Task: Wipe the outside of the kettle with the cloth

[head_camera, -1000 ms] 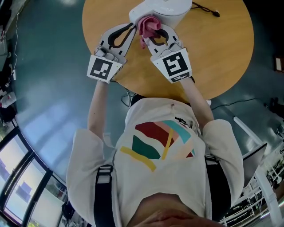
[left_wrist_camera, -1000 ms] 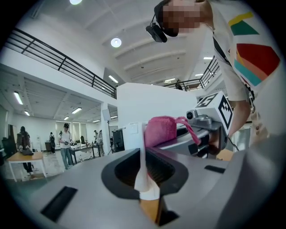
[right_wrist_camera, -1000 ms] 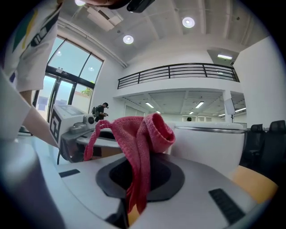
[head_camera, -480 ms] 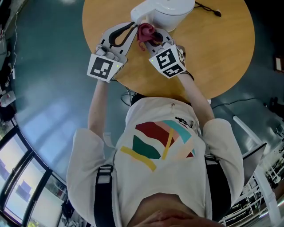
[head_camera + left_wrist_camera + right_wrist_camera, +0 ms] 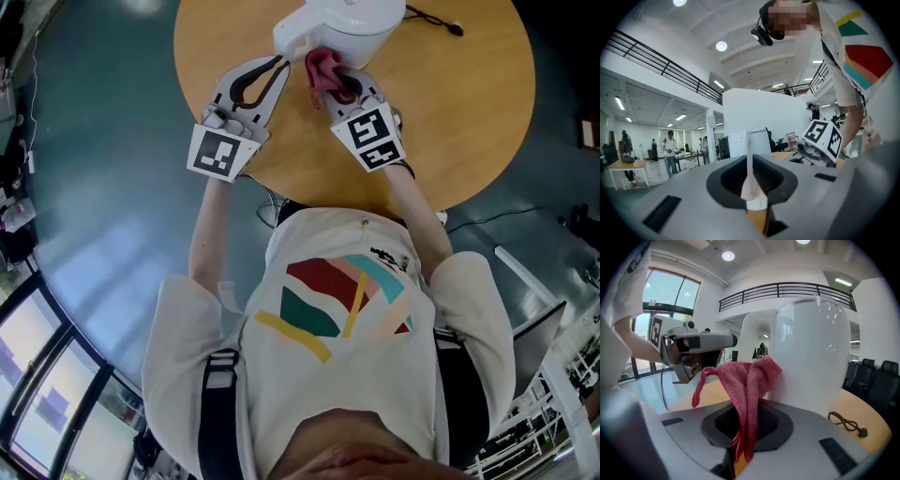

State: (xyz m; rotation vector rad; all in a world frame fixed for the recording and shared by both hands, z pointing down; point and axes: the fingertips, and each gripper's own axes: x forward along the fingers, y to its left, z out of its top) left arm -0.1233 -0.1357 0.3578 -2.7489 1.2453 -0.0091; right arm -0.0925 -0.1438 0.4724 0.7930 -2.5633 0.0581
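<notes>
A white kettle stands at the far edge of the round wooden table; in the right gripper view its body fills the middle. My left gripper is level and shut on the kettle's handle, which shows as a thin white strip between its jaws. My right gripper is tilted downward and shut on a pink-red cloth. The bunched cloth rests against the kettle's near side, just beside the handle.
A black cord with a plug lies on the table behind the kettle to the right, and also shows in the right gripper view. The table's near edge is just under my wrists, with blue-grey floor below.
The right gripper has dropped lower along the kettle's side with the cloth and tipped further down. The left gripper has stayed in place on the handle.
</notes>
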